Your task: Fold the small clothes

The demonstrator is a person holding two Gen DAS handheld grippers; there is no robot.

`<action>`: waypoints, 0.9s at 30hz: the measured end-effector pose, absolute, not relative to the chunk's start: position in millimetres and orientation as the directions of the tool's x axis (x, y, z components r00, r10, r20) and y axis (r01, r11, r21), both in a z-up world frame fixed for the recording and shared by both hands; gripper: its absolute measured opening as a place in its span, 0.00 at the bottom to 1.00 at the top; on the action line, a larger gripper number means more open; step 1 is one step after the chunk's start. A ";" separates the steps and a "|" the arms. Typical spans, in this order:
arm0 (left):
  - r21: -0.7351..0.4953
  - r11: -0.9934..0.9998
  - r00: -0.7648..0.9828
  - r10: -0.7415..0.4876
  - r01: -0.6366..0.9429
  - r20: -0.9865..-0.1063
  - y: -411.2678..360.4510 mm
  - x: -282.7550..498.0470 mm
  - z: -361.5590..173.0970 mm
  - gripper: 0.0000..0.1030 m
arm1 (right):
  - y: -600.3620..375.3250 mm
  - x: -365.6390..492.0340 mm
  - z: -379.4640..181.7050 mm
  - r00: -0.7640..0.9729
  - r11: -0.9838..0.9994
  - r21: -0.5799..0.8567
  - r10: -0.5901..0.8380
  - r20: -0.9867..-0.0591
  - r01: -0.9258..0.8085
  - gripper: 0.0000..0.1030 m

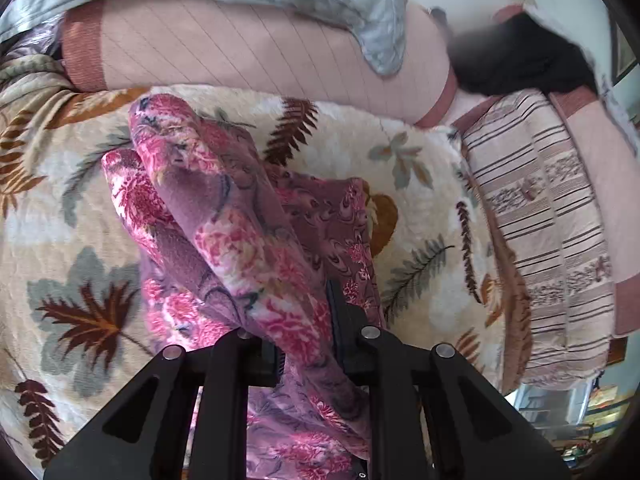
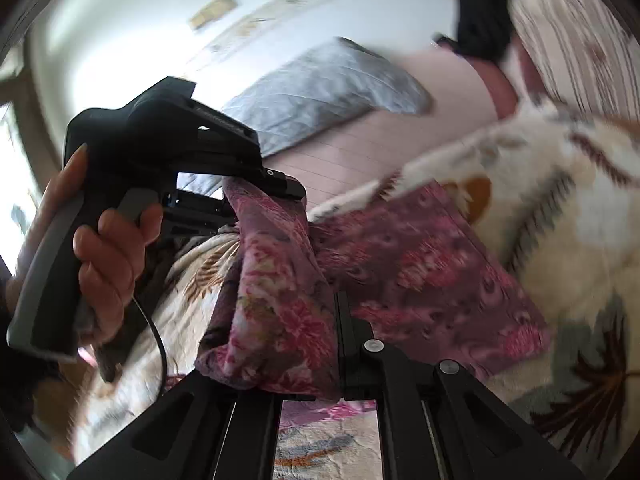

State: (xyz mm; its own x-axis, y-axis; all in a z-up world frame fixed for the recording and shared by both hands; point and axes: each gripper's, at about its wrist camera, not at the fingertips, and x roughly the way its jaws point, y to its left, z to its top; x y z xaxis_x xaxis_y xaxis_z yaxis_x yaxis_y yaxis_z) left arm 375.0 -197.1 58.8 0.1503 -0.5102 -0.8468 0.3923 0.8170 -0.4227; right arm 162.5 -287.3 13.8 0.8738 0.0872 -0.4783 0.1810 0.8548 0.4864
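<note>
Two grippers (image 1: 308, 364) (image 2: 312, 368) (clamped), one floral garment (image 1: 240, 240).

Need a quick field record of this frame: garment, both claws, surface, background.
garment: pink floral cloth, partly lifted, far part lying on the blanket
left claw: shut on the cloth, also seen from the right wrist view
right claw: shut on a bunched cloth edge
left hand: gripping the left claw's handle
surface: leaf-print fleece blanket
background: grey quilted pillow; striped bedding
</note>
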 end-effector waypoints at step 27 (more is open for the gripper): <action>-0.429 0.861 0.206 -0.488 0.273 -0.848 -190.8 391.4 22.5 0.40 | -408.9 120.6 -39.3 0.806 0.368 0.740 -0.044 -0.591 0.563 0.25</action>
